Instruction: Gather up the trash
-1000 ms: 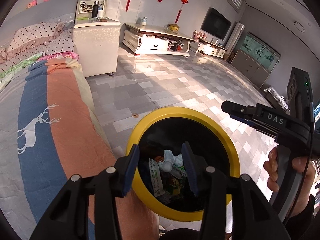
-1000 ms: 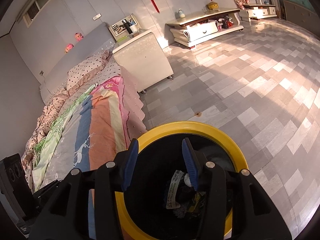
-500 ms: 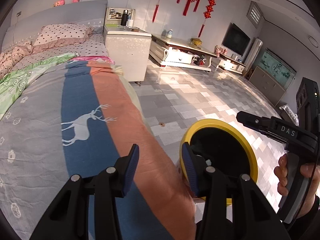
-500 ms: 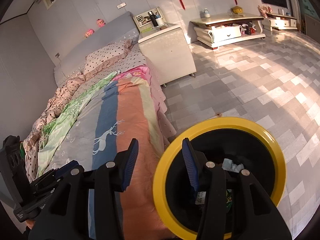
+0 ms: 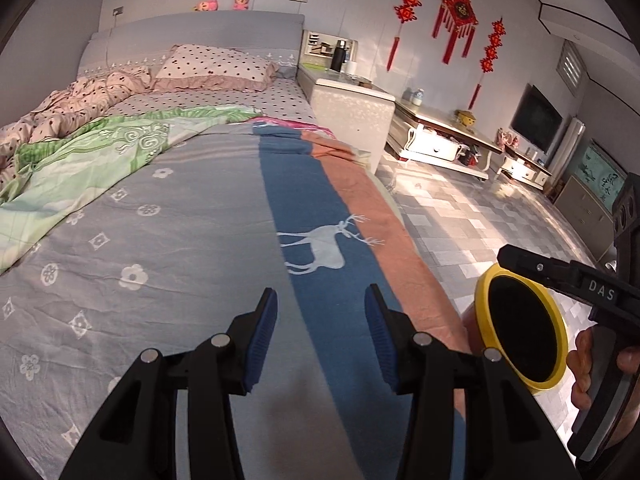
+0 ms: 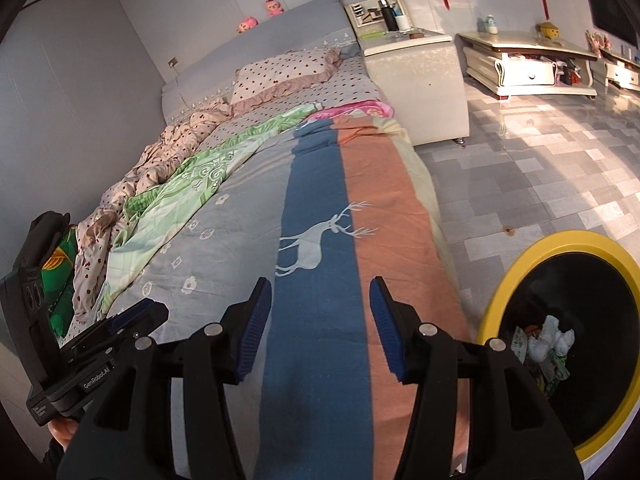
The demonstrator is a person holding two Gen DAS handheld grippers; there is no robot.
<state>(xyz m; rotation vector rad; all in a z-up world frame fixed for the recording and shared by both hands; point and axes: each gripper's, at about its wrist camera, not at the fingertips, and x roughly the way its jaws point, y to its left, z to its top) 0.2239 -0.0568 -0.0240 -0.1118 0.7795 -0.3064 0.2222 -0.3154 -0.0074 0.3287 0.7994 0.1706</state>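
The bin (image 6: 516, 280) stands upright on the floor (image 6: 540, 168) just beside the bed (image 6: 240, 208), its round mouth facing up. It sits low and to the right of both grippers, which hang over the bedspread. It is black with a yellow rim; crumpled white paper and green wrappers (image 6: 548, 340) lie inside. The left gripper (image 5: 320, 336) is spread wide and holds nothing. The right gripper (image 6: 320, 328) is likewise wide and holds nothing.
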